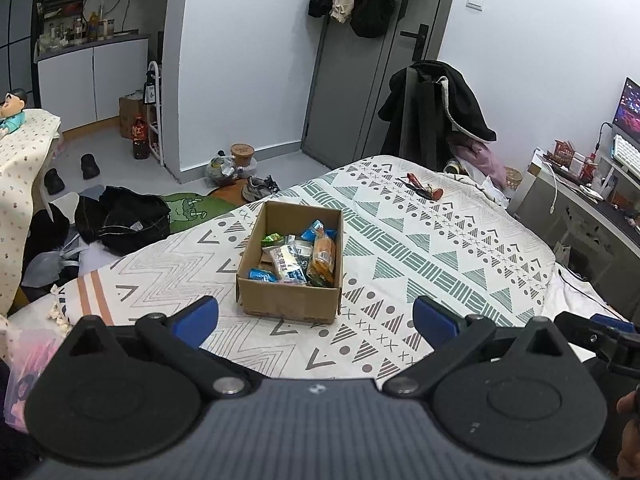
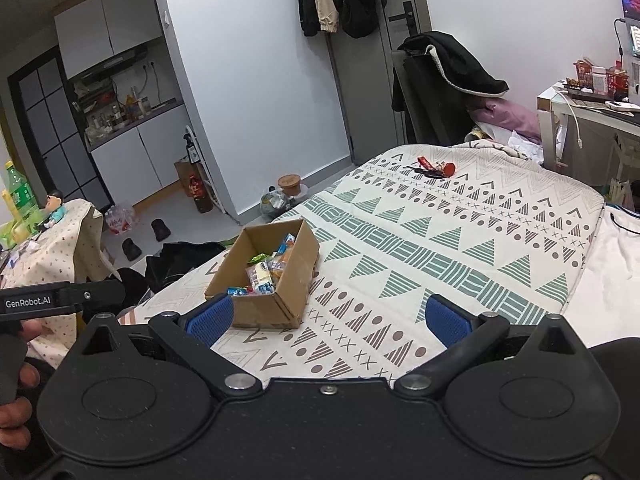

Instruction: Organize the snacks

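Note:
An open cardboard box (image 1: pixel 280 300) stands on the patterned bedspread (image 1: pixel 420 248). It holds several snack packets (image 1: pixel 298 256), blue, green, white and orange. My left gripper (image 1: pixel 316 320) is open and empty, held back just short of the box's near wall. In the right wrist view the box (image 2: pixel 296 276) sits ahead and to the left, with the snack packets (image 2: pixel 266 272) inside. My right gripper (image 2: pixel 328 320) is open and empty, its left fingertip (image 2: pixel 210 318) overlapping the box's near corner in the view.
A bunch of keys with a red tag (image 1: pixel 422 188) lies at the far end of the bed, also in the right wrist view (image 2: pixel 434 169). A chair draped with a black coat (image 1: pixel 436 108) stands beyond. A desk (image 1: pixel 592 196) is at the right. Clothes and shoes (image 1: pixel 124 216) litter the floor at the left.

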